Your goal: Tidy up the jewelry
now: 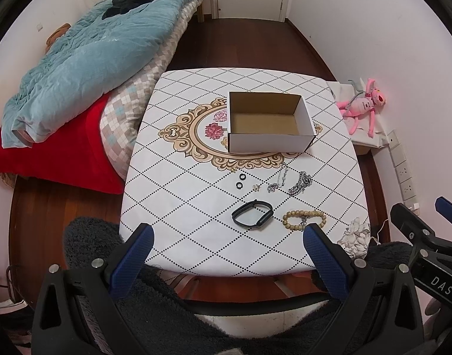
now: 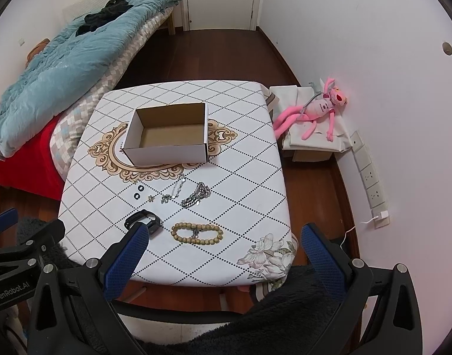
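Worktop [image 2: 240, 177], diamond-print cloth, nothing yet stowed.

- Cardboard box [image 2: 166, 148]: open, empty, at centre, beyond all the jewelry.
- Wooden bead bracelet [image 2: 196, 232]: nearest the front edge, flat oval, long axis left-to-right across the view. Directly ahead of the right gripper [image 2: 223, 236], between its finger lines; ahead and right of the left gripper [image 1: 229, 236]. Right hand judged the nearer.
- Black wristband [image 1: 252, 214]: just left of the beads, closed loop, long axis slanting up to the right. Ahead of the left gripper, roughly centred.
- Heavy silver chain [image 2: 196, 196], fine silver chain [image 2: 174, 192]: heaped, trending diagonally toward the box.
- Two black rings [image 2: 138, 192], small gold pieces beside them: left of the chains.

Both grippers: spread wide, holding nothing, off the near edge, clear of every item.
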A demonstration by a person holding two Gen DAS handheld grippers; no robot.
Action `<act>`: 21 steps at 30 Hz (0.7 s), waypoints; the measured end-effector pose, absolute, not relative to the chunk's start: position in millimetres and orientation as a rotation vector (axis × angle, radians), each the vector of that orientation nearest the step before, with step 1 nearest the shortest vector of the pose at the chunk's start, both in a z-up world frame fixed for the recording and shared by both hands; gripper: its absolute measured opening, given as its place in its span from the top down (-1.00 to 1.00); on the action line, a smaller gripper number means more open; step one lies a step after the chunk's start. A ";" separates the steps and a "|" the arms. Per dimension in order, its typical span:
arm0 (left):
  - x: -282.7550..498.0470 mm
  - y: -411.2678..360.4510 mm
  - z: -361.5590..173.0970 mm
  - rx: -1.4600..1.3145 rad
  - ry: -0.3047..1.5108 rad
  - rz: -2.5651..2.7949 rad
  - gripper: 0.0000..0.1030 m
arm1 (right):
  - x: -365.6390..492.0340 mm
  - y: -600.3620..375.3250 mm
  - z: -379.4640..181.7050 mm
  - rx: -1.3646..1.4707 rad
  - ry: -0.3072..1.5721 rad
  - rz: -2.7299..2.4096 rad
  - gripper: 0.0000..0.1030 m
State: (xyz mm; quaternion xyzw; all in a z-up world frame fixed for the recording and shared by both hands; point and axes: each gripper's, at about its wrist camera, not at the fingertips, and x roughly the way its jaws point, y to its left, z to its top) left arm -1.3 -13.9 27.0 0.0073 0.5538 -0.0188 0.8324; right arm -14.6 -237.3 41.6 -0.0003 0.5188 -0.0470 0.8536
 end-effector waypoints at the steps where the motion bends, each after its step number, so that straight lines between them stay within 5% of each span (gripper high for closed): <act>1: -1.4 -13.6 26.7 0.016 1.174 -0.040 -1.00 | -15.1 -236.5 42.0 -0.002 1.090 -0.099 -1.00; 21: -2.8 -13.1 31.1 0.010 1.167 -0.049 -1.00 | -17.1 -233.3 47.9 -0.005 1.081 -0.093 -1.00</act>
